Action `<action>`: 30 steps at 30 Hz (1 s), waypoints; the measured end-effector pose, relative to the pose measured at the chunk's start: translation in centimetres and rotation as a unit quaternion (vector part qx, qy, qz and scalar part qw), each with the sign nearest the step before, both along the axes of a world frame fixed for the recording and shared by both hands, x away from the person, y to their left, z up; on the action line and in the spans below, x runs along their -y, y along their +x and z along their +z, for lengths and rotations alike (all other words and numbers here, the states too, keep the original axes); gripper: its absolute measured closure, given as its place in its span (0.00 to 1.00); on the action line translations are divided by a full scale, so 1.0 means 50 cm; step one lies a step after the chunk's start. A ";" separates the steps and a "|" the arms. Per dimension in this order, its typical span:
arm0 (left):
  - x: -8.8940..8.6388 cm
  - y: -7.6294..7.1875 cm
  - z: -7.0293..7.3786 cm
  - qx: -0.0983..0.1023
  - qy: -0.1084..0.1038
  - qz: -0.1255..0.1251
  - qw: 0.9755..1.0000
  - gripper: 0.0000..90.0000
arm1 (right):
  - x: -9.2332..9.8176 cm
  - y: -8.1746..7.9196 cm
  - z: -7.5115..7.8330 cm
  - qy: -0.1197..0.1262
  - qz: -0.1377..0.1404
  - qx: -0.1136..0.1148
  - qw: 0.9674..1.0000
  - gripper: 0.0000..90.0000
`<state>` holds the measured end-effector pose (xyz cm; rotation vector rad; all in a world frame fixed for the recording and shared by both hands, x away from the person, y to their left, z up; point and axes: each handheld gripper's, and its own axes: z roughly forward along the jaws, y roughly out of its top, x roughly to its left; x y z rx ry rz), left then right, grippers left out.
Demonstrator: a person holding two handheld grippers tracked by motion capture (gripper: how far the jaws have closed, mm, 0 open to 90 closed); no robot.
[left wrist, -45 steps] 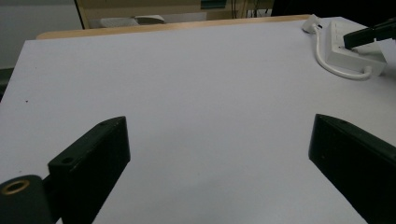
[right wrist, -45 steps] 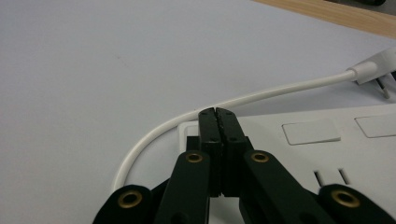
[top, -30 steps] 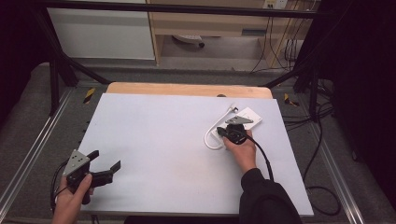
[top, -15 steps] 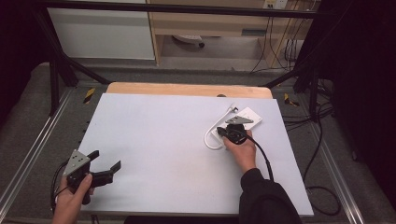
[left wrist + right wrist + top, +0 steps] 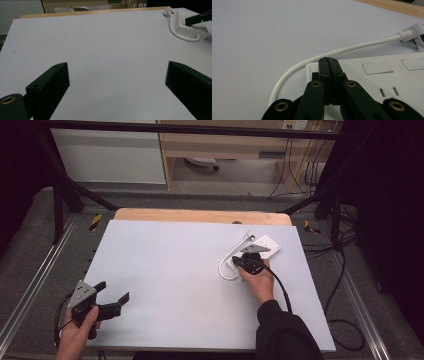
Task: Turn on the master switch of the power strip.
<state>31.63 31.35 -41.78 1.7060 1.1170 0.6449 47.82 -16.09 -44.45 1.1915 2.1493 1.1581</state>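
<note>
Where the white power strip (image 5: 262, 246) lies near the far right of the tabletop (image 5: 175, 265), its white cord (image 5: 317, 58) curls beside it. The right gripper (image 5: 329, 61) rests its tip on the strip, jaws pressed together. Well apart, the left gripper (image 5: 111, 296) sits near the front left corner, jaws wide apart.

Power strip (image 5: 260, 251) alone on table (image 5: 165, 265)

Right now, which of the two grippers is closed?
The right gripper, its jaws pressed together over the white power strip. The left gripper is wide open above bare table.
</note>
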 end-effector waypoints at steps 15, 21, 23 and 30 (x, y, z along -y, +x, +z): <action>0.003 0.001 -0.002 -0.004 0.004 0.001 1.000 0.06 | 0.003 -0.003 -0.004 0.014 -0.004 0.000 1.000 1.00; 0.001 0.004 -0.004 -0.008 0.004 0.004 1.000 0.06 | 0.004 -0.002 -0.005 0.016 -0.004 0.002 1.000 1.00; 0.002 0.002 -0.003 -0.006 0.005 0.002 1.000 0.06 | 0.002 -0.003 -0.004 0.014 -0.006 0.001 1.000 1.00; 0.001 0.002 -0.002 -0.006 0.002 0.004 1.000 0.06 | 0.000 -0.004 -0.004 0.010 -0.007 0.003 1.000 1.00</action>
